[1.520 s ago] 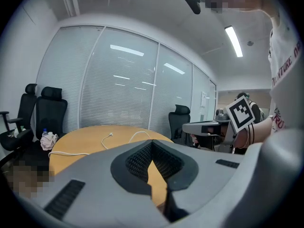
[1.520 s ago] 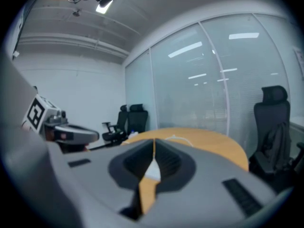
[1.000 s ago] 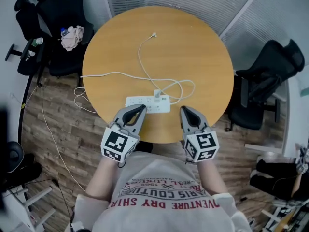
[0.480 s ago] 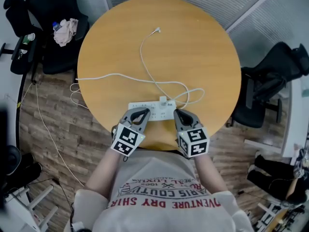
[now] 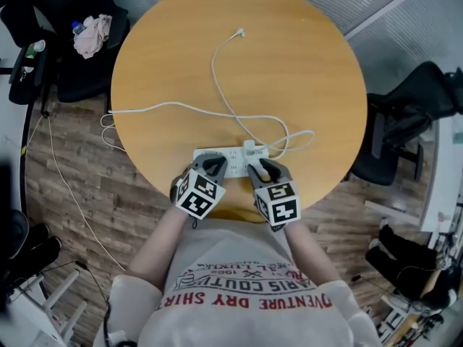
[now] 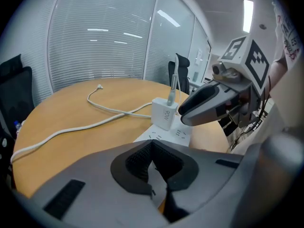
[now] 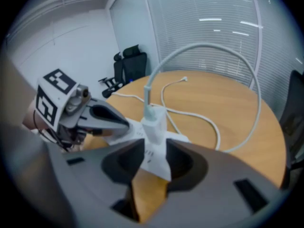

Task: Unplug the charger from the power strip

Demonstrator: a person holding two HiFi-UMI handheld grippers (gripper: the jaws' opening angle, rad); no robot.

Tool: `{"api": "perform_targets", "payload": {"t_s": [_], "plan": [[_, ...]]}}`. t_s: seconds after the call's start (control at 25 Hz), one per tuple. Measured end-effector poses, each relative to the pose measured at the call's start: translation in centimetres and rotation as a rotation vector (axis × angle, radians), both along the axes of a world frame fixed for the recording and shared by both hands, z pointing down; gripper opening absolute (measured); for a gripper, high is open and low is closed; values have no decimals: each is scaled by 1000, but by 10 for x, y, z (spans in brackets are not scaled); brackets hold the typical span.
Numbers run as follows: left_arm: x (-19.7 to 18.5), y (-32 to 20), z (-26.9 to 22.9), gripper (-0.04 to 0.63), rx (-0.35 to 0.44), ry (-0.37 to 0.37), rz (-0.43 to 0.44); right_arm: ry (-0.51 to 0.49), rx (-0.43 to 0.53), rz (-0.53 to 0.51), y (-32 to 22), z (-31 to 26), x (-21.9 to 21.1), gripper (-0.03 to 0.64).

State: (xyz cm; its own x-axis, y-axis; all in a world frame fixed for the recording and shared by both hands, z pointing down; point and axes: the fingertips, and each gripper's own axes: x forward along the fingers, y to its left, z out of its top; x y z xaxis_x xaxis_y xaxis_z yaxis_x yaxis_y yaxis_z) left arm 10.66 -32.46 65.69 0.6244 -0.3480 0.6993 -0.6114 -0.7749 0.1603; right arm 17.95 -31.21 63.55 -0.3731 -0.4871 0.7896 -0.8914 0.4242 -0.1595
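A white power strip (image 5: 223, 159) lies near the front edge of the round wooden table (image 5: 289, 71). A white charger (image 5: 250, 150) stands plugged into it, and its pale cable (image 5: 224, 100) loops across the tabletop. My left gripper (image 5: 210, 166) hovers over the strip's left part with its jaws together and nothing between them; the strip (image 6: 174, 133) and charger (image 6: 165, 113) lie just beyond its tips (image 6: 153, 148). My right gripper (image 5: 263, 169) is right at the charger (image 7: 153, 120), its jaws opening, with the charger just ahead of the gap (image 7: 154, 151) and untouched.
The strip's white cord (image 5: 145, 110) runs left over the table edge to the wooden floor. Black office chairs stand at the left (image 5: 69, 56) and the right (image 5: 405, 121). A crumpled cloth (image 5: 91, 33) lies on the left chair. My body is close against the table's front edge.
Both grippers have come down and forward from the table's front edge onto the power strip, moving closer together. The right gripper now sits at the charger.
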Motion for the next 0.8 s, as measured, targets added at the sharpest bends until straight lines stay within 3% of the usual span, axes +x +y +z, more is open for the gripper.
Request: {"api": "perform_targets", "payload": {"t_s": [0.28,0.52,0.8], "plan": [[1,0,9,34,1,-59,-9,42,-25,73,-16,12,-7,195],[2,0,9,34,-29,-39,0,55,-75,135,-24,24,-14,199],[0,-2,8,34,-52,-23,-8,98,-48,188,-34,28,-15,184]]}}
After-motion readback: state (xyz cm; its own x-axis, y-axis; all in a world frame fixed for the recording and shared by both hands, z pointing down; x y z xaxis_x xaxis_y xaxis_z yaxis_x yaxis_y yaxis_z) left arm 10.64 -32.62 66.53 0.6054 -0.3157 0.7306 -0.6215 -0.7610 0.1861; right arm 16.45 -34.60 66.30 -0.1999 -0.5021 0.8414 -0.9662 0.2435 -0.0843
